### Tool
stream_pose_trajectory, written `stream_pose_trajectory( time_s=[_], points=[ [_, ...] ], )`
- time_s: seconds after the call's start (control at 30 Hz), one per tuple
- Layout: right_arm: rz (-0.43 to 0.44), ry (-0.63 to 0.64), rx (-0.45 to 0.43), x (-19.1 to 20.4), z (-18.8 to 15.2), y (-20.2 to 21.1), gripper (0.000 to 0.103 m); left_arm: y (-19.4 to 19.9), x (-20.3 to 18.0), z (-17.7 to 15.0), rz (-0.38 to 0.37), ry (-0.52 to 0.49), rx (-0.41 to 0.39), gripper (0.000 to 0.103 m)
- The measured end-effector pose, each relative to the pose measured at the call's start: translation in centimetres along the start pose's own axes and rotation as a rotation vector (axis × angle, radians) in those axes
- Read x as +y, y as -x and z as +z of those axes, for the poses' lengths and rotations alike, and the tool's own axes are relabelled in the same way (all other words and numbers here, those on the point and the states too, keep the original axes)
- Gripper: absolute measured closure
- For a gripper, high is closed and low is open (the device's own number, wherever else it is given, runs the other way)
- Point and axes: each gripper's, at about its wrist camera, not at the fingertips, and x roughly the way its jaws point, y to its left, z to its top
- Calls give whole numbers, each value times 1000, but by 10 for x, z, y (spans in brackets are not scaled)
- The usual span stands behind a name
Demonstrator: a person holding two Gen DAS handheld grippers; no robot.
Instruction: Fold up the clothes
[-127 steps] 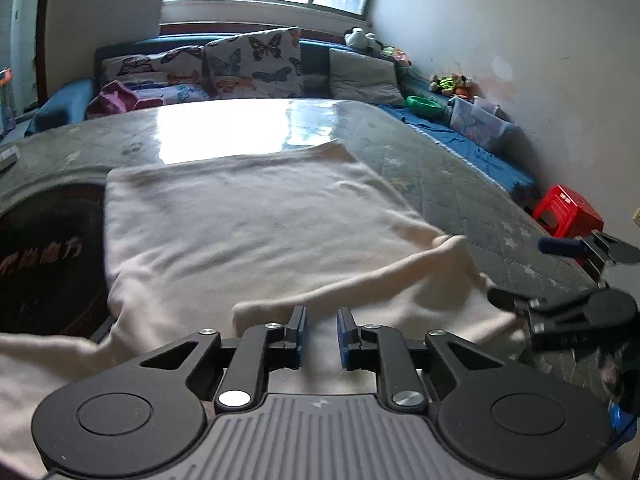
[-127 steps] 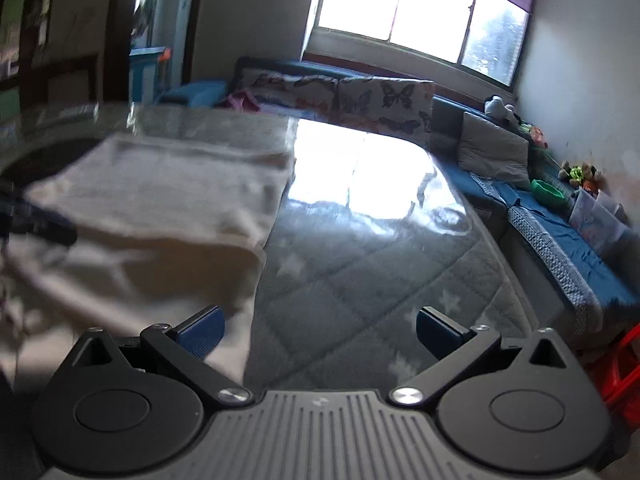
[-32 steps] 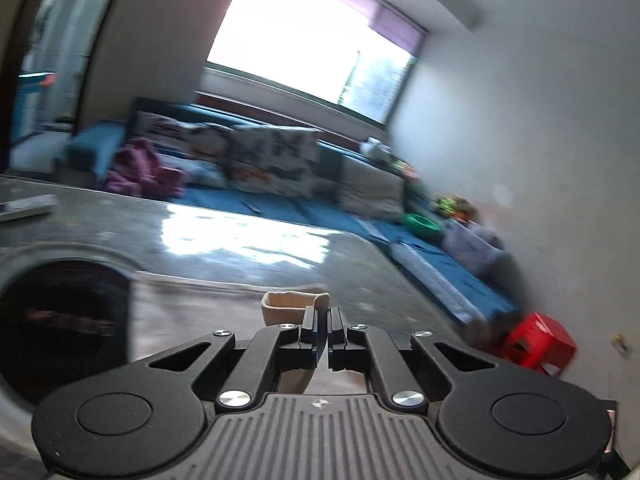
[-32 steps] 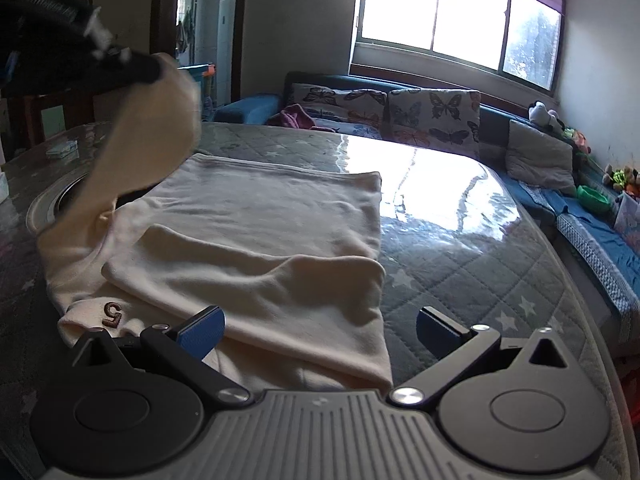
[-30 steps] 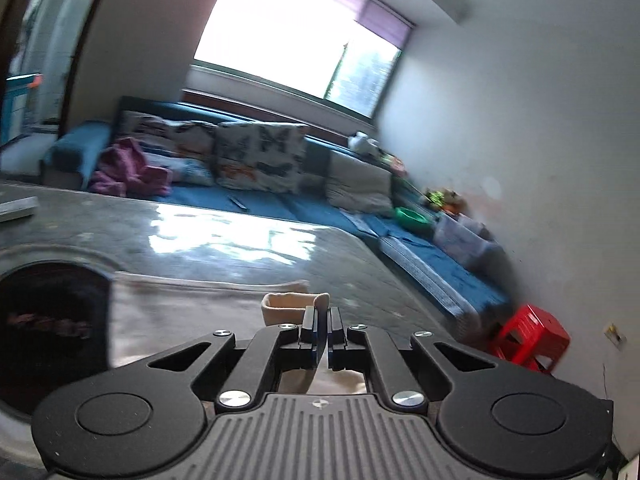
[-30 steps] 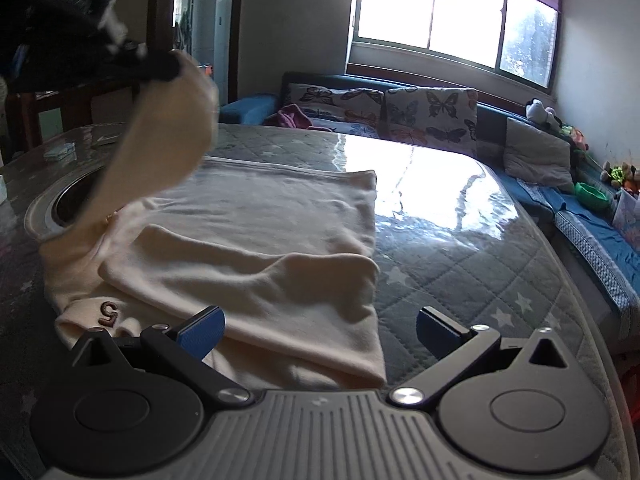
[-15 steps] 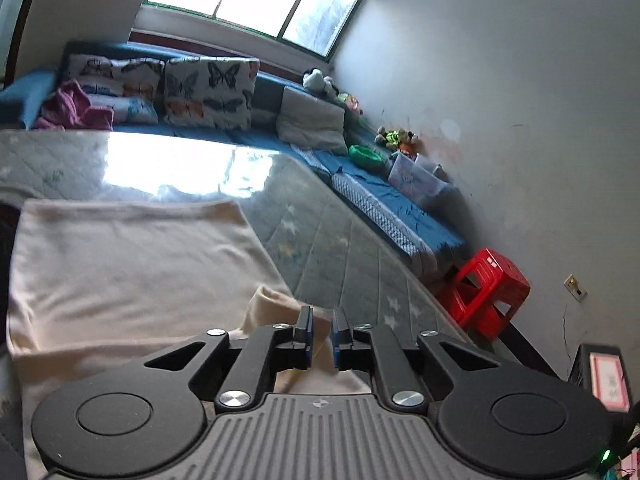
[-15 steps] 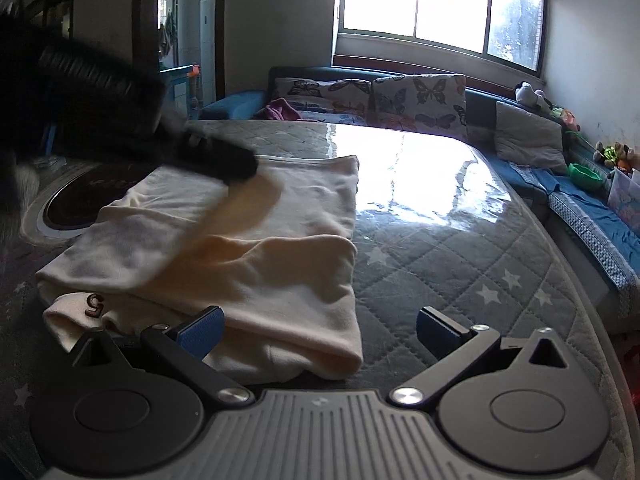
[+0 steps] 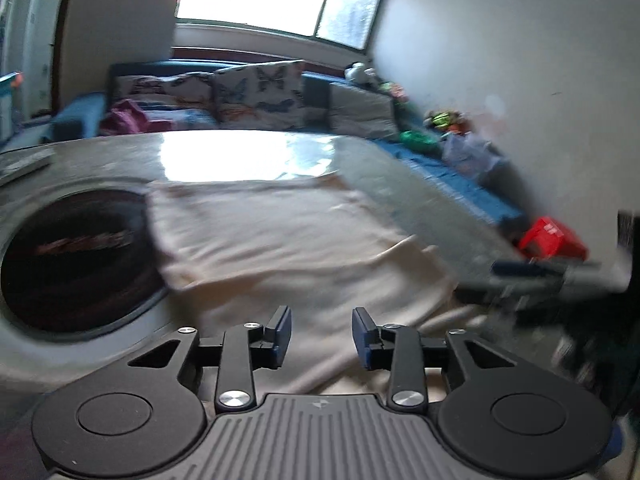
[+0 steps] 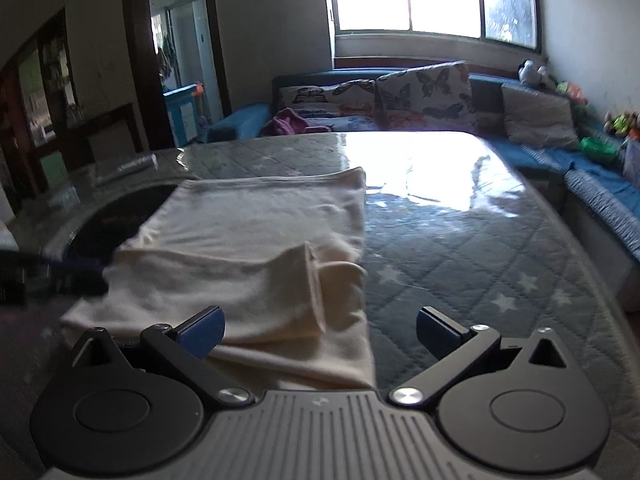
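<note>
A cream long-sleeved garment (image 9: 280,236) lies flat on the quilted table. In the right wrist view its sleeve (image 10: 248,292) is folded across the body (image 10: 272,216), with the cuff pointing right. My left gripper (image 9: 321,330) hovers low over the near part of the cloth. Its jaws are opening and nothing is pressed between the pads. It also shows as a dark blur (image 10: 60,272) at the garment's left edge. My right gripper (image 10: 320,330) stands wide open over the garment's near right corner, holding nothing. It shows blurred at the right (image 9: 540,276).
The table (image 10: 460,260) has a grey starred quilt under a glossy cover and a dark round inset (image 9: 72,256) left of the garment. A remote (image 9: 24,164) lies far left. A sofa with butterfly cushions (image 10: 420,96) stands behind, and a red stool (image 9: 552,240) to the right.
My left gripper came down from high with the sleeve pinched in it, laid it across the garment and opened, letting go. The right gripper stayed open and barely moved.
</note>
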Motion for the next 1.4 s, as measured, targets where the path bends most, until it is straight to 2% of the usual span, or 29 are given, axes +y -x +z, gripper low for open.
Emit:
stream_pose_trajectory(
  time_s=[0.27,0.4,0.53,0.57,0.77,0.97,1.0,1.07,1.17,1.3,1.4],
  points=[
    [66,-94,80,-9,5,-26,23,15,19,-19,71,-3,17,64],
    [56,-102,90,-9,5,-29,33,12,24,-23,88,0,26,67],
    [56,-110,91,-10,6,-30,48,11,27,-25,99,1,20,93],
    [54,-109,88,-10,7,-29,53,10,28,-25,101,1,19,95],
    [36,-99,45,-13,15,-17,55,19,36,-25,103,45,-11,98],
    [63,-49,60,0,11,-22,55,19,45,-29,129,107,5,98],
    [69,-43,67,2,9,-25,57,20,45,-29,130,110,6,98],
    [90,-43,77,5,7,-29,70,22,44,-28,127,108,2,98],
    [108,-56,86,6,5,-32,74,24,45,-26,133,102,0,98],
    [100,-30,89,6,7,-28,71,25,49,-22,133,113,17,94],
    [84,-22,59,3,13,-19,71,29,49,-15,132,108,-5,94]
  ],
)
